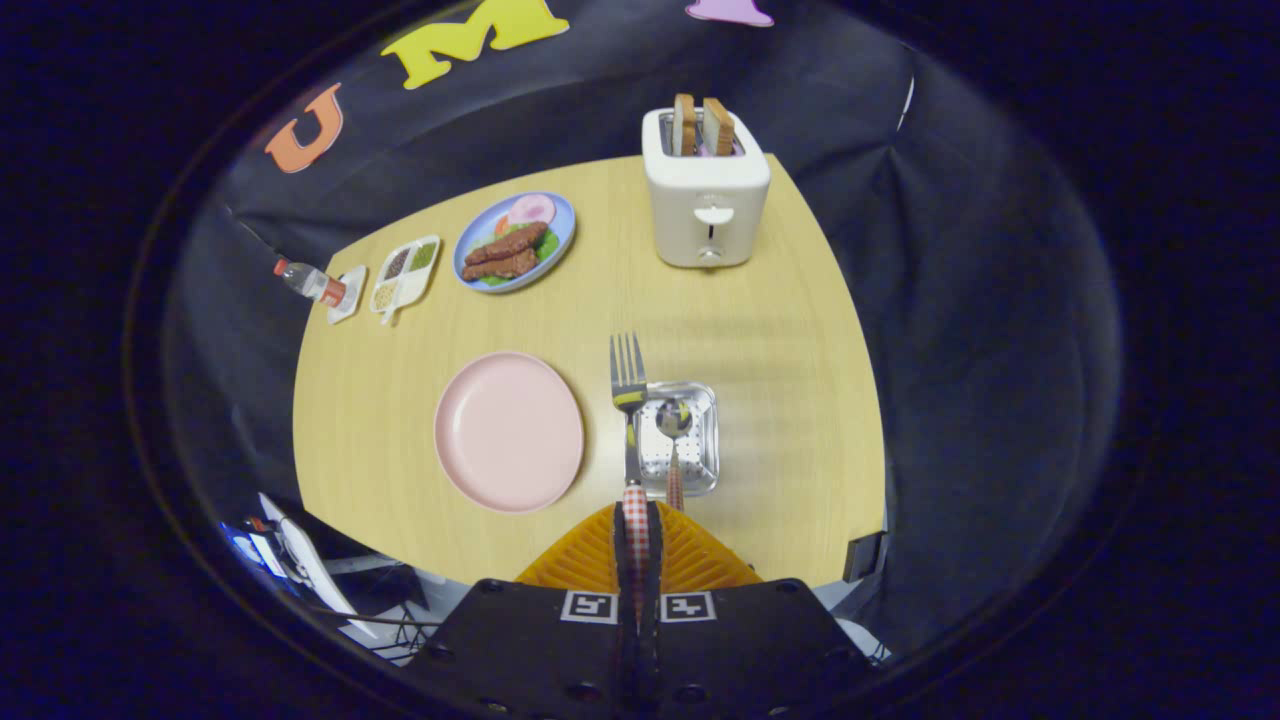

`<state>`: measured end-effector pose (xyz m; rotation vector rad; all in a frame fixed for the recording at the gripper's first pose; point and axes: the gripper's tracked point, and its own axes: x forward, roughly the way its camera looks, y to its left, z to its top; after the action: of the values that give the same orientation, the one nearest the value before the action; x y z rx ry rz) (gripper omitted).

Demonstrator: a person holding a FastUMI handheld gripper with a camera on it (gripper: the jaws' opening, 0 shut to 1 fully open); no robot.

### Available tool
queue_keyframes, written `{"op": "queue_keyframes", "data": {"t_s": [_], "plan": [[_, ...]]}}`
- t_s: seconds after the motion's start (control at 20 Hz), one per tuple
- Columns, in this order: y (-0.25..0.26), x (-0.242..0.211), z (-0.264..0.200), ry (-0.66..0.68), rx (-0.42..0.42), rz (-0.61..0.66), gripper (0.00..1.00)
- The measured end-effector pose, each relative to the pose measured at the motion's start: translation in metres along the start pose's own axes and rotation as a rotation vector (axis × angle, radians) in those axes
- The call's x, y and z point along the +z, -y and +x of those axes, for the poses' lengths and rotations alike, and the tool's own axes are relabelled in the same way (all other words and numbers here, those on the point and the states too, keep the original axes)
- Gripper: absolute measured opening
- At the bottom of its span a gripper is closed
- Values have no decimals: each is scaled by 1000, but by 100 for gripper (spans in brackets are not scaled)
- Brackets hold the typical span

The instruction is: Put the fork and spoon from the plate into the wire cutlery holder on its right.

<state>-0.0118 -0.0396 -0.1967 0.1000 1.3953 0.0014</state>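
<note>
A: Cutlery count?

B: One steel fork with a red-checked handle (629,420), one matching spoon (674,440).

A: Where's your fork?

B: Your gripper (637,530) is clamped tight on its handle, tines pointing straight ahead, beside the wire cutlery holder (703,440). The spoon stands inside it. One round pink plate (508,431) lies left.

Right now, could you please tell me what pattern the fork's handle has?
Red and white checks on the fork handle, clearest in the gripper view, held between the shut tongs.

Hand-held gripper (637,530) clamps the fork (629,400) beside the spoon-holding cutlery holder (690,440).
</note>
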Motion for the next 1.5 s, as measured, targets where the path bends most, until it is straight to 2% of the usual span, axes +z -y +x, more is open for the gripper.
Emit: {"op": "queue_keyframes", "data": {"t_s": [0.25, 0.5, 0.7, 0.9, 0.95, 1.15, 1.3, 1.45, 1.5], "plan": [[12, -19, 15, -221, 18, 42, 1], [18, -3, 32, -299, -24, 42, 1], [15, -1, 36, -369, -21, 71, 1], [13, 4, 47, -405, -25, 99, 1], [14, 4, 49, -415, -29, 105, 4], [14, 14, 55, -400, -43, 119, 4], [10, 15, 56, -400, -33, 127, 10], [7, 18, 59, -381, -14, 137, 10], [4, 24, 59, -361, -6, 135, 14]]}}
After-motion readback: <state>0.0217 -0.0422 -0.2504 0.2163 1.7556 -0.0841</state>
